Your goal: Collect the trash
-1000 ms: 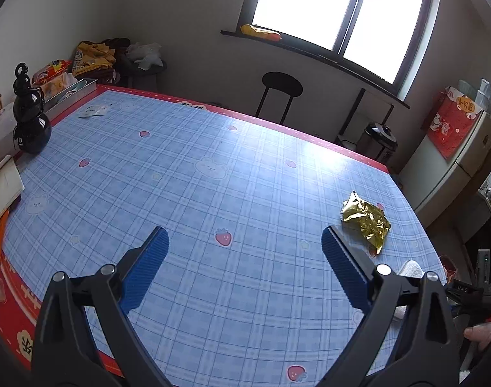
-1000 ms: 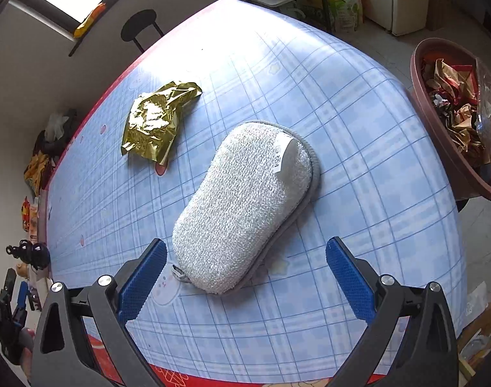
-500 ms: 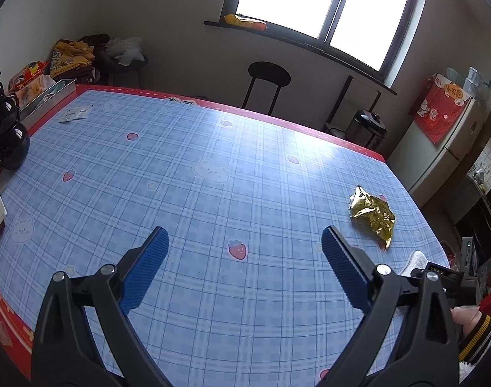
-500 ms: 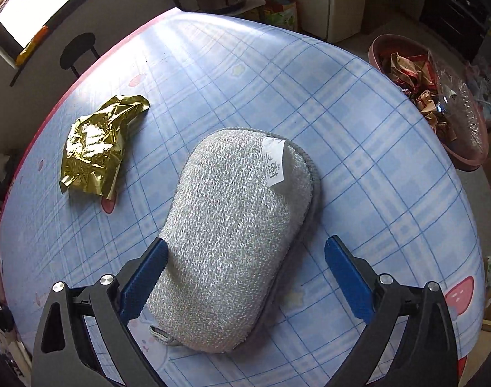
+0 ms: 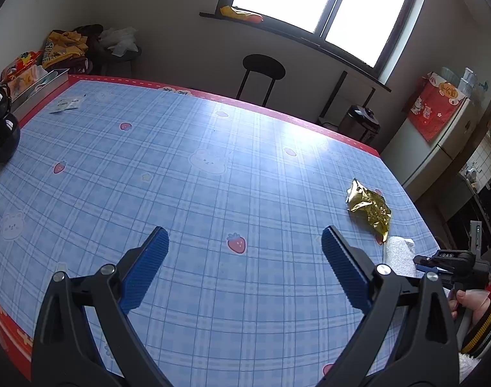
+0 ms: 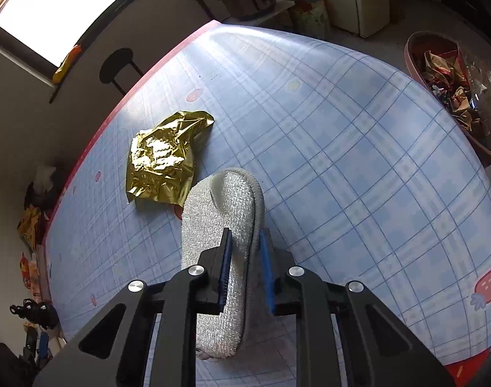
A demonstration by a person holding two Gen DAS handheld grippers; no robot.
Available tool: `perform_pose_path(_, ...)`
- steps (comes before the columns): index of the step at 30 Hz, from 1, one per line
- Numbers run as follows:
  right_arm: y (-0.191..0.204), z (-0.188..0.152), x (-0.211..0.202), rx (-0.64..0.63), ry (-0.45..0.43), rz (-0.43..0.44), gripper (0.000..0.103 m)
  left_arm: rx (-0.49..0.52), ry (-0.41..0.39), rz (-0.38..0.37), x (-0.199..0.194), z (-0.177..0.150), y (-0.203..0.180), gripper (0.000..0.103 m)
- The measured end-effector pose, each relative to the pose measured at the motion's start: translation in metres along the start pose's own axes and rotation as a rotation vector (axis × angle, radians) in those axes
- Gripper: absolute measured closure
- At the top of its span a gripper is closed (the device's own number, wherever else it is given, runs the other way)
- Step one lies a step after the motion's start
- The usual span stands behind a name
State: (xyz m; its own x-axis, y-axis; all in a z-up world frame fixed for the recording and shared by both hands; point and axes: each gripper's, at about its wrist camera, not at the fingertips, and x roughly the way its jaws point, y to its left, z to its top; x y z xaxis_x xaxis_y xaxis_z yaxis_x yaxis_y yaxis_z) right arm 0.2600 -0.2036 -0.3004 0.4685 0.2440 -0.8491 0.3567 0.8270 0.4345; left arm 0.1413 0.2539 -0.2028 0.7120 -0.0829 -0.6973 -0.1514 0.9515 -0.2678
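A crumpled gold foil wrapper (image 6: pixel 163 158) (image 5: pixel 369 209) lies on the blue checked tablecloth (image 6: pixel 342 161). Just right of it is a grey scrubbing pad (image 6: pixel 224 213) (image 5: pixel 398 253), squeezed on edge between the blue pads of my right gripper (image 6: pixel 244 242), whose jaws are closing on it. My left gripper (image 5: pixel 245 242) hovers open over the bare cloth, well left of the wrapper, nothing between its fingers. In the left wrist view the right gripper's body and a hand (image 5: pixel 471 300) show at the right edge.
A brown basin (image 6: pixel 416 67) full of wrappers stands beyond the table's right edge. A black gourd-shaped vessel (image 5: pixel 0 129) and a metal tray (image 5: pixel 44 84) sit at the far left. A small paper scrap (image 5: pixel 65 104) lies near the tray. A stool (image 5: pixel 263 67) stands behind the table.
My right gripper's jaws went from wide open to pinched on the grey pad, which now stands on edge. The left gripper shifted slightly; the table looks closer.
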Motion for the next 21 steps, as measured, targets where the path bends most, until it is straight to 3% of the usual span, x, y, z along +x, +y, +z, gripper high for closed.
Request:
perform_pose_path(2, 0.003, 0.002, -0.009, -0.012, -0.007, 0.032, 0.102, -0.001, 0.004, -0.003, 0.001, 0.0, -0.001, 0.009)
perform_pose_path(7, 0.016, -0.002, -0.019, -0.054, 0.017, 0.126, 0.102, 0.005, 0.014, -0.014, 0.004, -0.003, -0.008, 0.009)
perform_pose_path(10, 0.028, -0.003, -0.013, -0.096, 0.028, 0.095, 0.1, 0.017, 0.021, -0.021, 0.005, -0.004, -0.015, 0.009)
perform_pose_path(12, 0.029, -0.005, -0.007, -0.097, 0.048, 0.063, 0.078, 0.025, 0.02, -0.027, 0.004, -0.005, -0.019, 0.009)
perform_pose_path(13, 0.026, -0.01, -0.004, -0.089, 0.065, 0.063, 0.048, 0.029, 0.023, -0.029, 0.005, -0.005, -0.021, 0.009)
perform_pose_path(14, 0.024, -0.015, 0.0, -0.085, 0.079, 0.051, 0.036, 0.033, 0.027, -0.031, 0.005, -0.005, -0.023, 0.009)
perform_pose_path(17, 0.022, -0.027, 0.013, -0.104, 0.12, 0.01, 0.036, 0.031, 0.04, -0.044, 0.009, -0.008, -0.025, 0.009)
perform_pose_path(20, 0.025, -0.033, 0.021, -0.121, 0.135, -0.014, 0.036, 0.05, 0.078, -0.129, 0.018, -0.012, -0.036, 0.01)
perform_pose_path(21, 0.025, -0.033, 0.021, -0.12, 0.133, -0.009, 0.036, 0.072, 0.094, -0.163, 0.022, -0.013, -0.044, 0.019)
